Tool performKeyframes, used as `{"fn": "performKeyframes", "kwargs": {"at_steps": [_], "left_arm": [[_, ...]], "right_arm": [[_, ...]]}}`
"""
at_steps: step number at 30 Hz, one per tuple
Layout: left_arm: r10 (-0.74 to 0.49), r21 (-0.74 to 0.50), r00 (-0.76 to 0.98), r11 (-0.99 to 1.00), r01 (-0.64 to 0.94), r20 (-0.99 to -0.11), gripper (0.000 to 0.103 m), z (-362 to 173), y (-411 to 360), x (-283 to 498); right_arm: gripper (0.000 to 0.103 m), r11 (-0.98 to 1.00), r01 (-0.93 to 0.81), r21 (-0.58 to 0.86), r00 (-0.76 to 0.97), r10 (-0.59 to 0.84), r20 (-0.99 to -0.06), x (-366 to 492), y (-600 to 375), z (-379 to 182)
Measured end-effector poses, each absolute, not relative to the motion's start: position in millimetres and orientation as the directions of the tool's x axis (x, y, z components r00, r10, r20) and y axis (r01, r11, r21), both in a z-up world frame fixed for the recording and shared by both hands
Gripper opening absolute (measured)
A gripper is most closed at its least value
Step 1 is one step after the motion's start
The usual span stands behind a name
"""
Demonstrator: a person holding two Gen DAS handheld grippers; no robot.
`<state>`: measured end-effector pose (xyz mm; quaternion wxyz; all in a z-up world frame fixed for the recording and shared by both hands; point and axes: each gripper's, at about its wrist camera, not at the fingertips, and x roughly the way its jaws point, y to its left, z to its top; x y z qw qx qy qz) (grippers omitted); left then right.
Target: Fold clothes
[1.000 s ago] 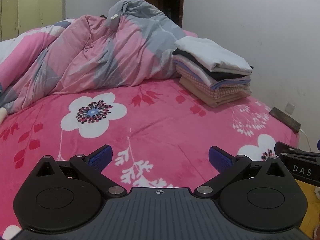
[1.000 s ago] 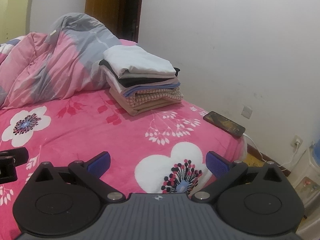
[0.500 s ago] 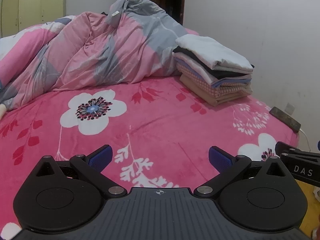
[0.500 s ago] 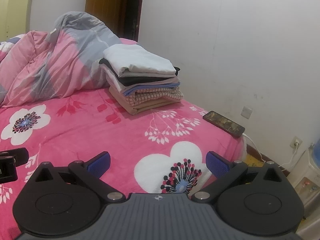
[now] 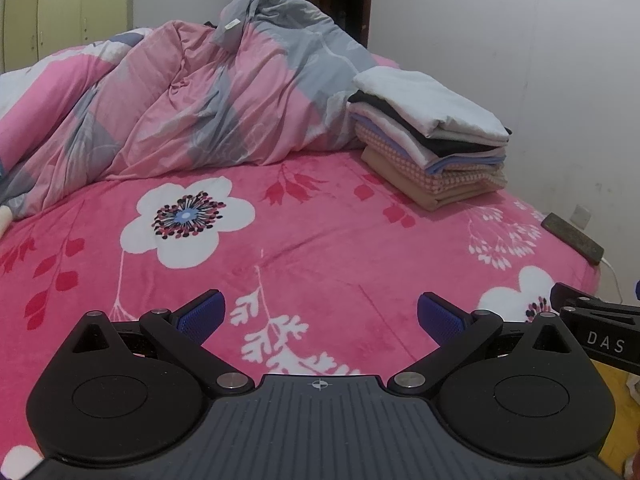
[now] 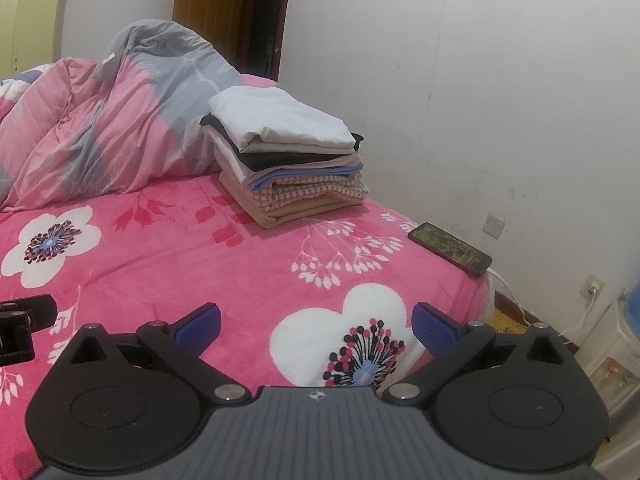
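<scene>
A neat stack of folded clothes (image 5: 430, 136) (image 6: 288, 156), white on top and tan at the bottom, rests on the far right part of the pink flowered bed (image 5: 312, 240) (image 6: 256, 264). My left gripper (image 5: 320, 316) hovers open over the near edge of the bed, nothing between its blue pads. My right gripper (image 6: 316, 326) is likewise open and empty, over a white flower print near the bed's right corner. Both stand well short of the stack.
A crumpled pink and grey quilt (image 5: 192, 112) (image 6: 120, 132) is heaped at the back. A phone (image 5: 572, 238) (image 6: 450, 249) on a charging cable lies at the bed's right edge by the white wall. A wooden door (image 6: 228, 12) stands behind.
Both views have shifted only slightly; the stack sits a touch lower in the left wrist view. Nothing was grasped or released.
</scene>
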<state>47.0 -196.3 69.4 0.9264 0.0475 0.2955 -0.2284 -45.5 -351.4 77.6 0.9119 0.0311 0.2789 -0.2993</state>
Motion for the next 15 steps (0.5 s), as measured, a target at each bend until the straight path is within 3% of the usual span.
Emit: {"fn": "performKeyframes", "kwargs": {"at_steps": [15], "left_arm": [[-0.394,-0.051,0.718,0.892,0.449,-0.574,0.103,68.1,-194.0,49.9]], "right_arm": [[0.103,0.822,0.557,-0.119,0.665,-0.527,-0.529,-43.0,-348.4,76.1]]}}
